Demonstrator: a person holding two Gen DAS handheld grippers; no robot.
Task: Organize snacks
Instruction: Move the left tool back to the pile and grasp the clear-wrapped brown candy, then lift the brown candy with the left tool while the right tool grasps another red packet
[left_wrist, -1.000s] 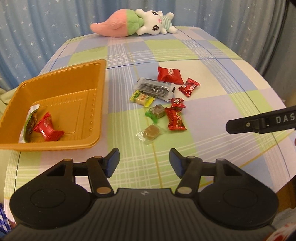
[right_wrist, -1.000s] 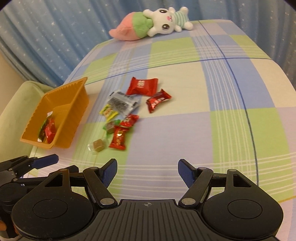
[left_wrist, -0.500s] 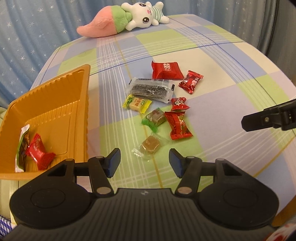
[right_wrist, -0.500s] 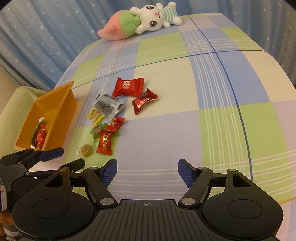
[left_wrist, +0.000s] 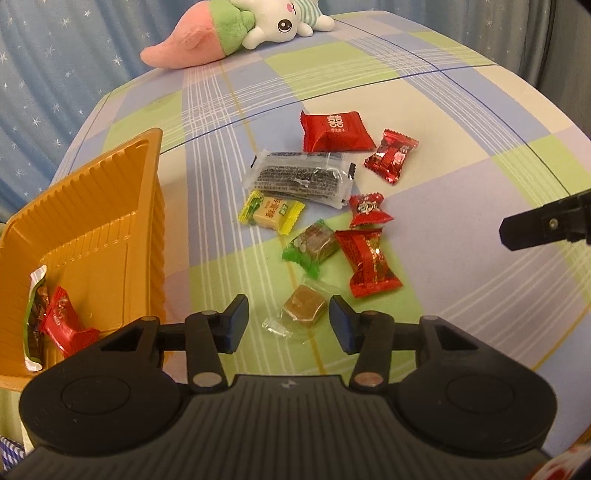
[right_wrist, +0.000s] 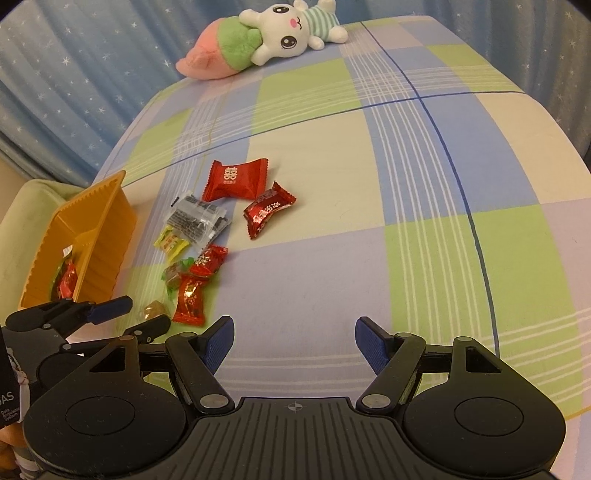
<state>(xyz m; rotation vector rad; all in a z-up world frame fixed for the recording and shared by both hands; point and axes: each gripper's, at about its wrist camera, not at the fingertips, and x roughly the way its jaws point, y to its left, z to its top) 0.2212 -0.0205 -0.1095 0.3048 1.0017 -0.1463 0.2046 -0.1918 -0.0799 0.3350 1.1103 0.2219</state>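
The left claw is seen pointing down at the checked tabletop, its jaws closing around a clear-wrapped brown candy; the pads are not yet touching it. The right claw is held wide open over bare cloth, with nothing between its jaws. The remaining snacks lie loose in a cluster just beyond the brown candy, among them a green-wrapped candy and a red candy. An orange tray at the left holds two wrapped snacks.
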